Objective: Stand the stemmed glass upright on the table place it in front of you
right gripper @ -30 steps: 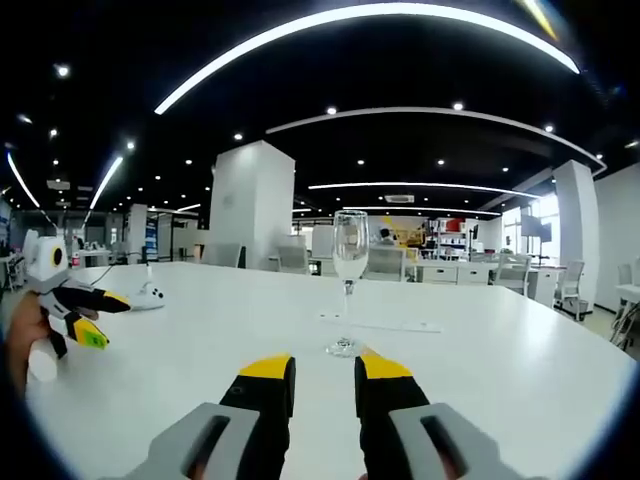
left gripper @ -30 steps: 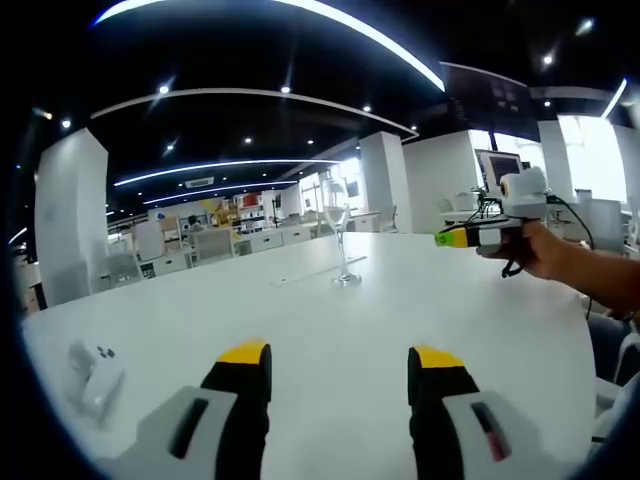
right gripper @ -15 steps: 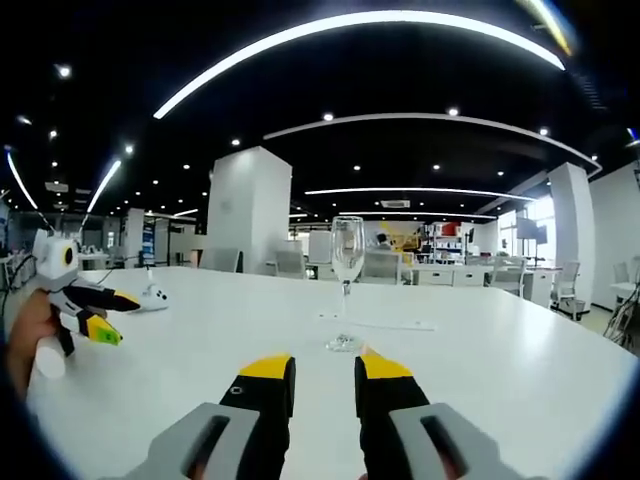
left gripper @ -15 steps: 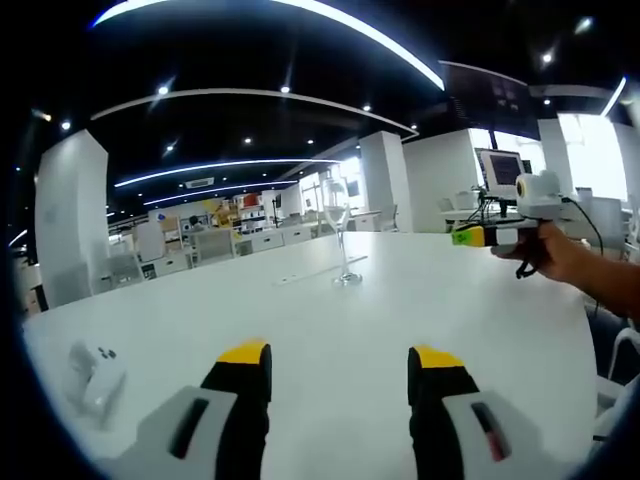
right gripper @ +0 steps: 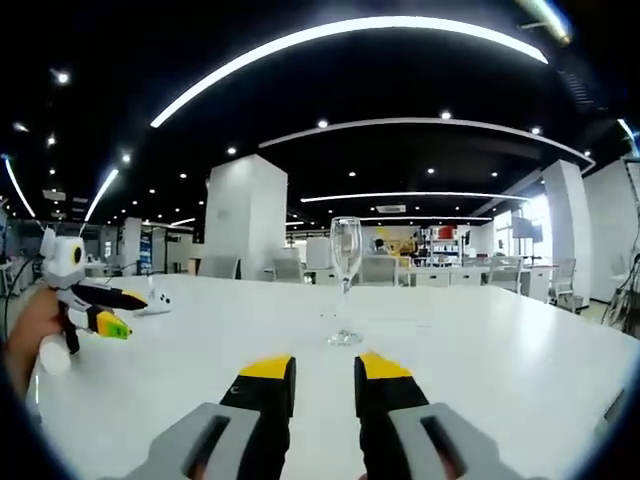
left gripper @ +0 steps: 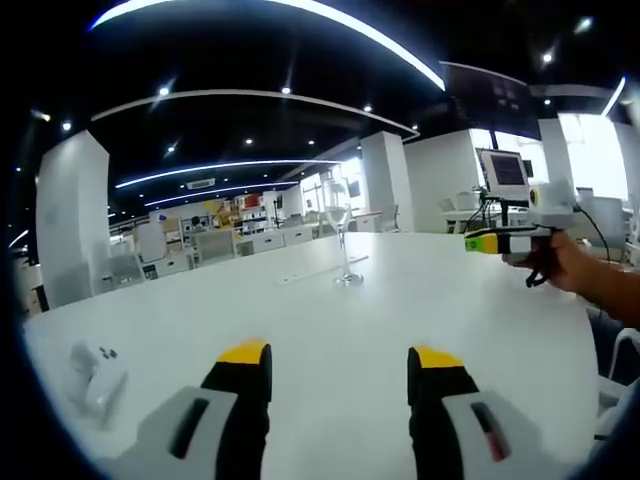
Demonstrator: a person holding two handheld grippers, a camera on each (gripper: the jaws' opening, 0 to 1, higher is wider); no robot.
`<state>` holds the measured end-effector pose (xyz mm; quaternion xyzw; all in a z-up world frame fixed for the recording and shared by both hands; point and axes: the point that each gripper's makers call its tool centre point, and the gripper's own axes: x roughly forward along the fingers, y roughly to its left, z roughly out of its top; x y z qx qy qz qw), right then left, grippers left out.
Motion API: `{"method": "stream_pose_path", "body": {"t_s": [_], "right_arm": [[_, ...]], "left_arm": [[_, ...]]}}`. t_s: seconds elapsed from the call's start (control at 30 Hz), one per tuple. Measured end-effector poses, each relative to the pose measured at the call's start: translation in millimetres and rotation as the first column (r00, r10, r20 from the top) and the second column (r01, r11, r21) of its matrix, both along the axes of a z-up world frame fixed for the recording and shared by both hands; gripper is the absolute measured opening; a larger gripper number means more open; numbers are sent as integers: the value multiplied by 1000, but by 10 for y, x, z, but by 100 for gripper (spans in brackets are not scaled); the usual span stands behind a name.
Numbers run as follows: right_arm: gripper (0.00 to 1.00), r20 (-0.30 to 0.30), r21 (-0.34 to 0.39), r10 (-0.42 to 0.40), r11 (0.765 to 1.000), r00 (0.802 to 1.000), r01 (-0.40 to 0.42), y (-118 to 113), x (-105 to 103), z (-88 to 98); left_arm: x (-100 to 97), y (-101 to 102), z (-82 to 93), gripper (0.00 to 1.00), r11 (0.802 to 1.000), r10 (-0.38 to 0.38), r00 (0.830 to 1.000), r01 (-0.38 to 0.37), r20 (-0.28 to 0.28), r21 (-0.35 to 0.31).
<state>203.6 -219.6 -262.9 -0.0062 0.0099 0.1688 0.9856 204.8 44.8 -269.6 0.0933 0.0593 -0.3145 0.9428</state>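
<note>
**Clear glass upright, both grippers clear of it**

Clear stemmed glass (right gripper: 345,281) upright on the white table (right gripper: 520,360), foot flat, well in from the near edge and about midway across. Same glass seen in the left gripper view (left gripper: 338,232), standing farther out toward the far edge.

Right gripper (right gripper: 324,375) low over the near edge, jaws nearly closed with a narrow gap, gripping nothing, pointed at the glass but apart from it. Seen from the left gripper view (left gripper: 484,241), held in a hand near the table's right edge, well apart from the glass.

Left gripper (left gripper: 341,366) with jaws wide apart, empty, hovering over the near part of the table. Seen from the right gripper view (right gripper: 112,312) at the left edge, beside a small white device (right gripper: 153,300).

Judged: standing step done, glass released. Next, probably nothing beyond keeping both grippers clear; any reposition would call for a pinch on the stem, lifted straight to avoid tipping.
</note>
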Motion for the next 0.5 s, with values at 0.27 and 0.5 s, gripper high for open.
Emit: {"method": "stream_pose_path", "body": {"t_s": [0.27, 0.5], "right_arm": [[27, -22, 72, 62, 996, 998, -61, 56, -55, -34], [28, -16, -87, 81, 993, 997, -82, 222, -93, -105]], "left_arm": [[-8, -8, -29, 54, 1000, -3, 1000, 3, -2, 16], [-27, -24, -28, 54, 1000, -12, 1000, 11, 6, 25]]}}
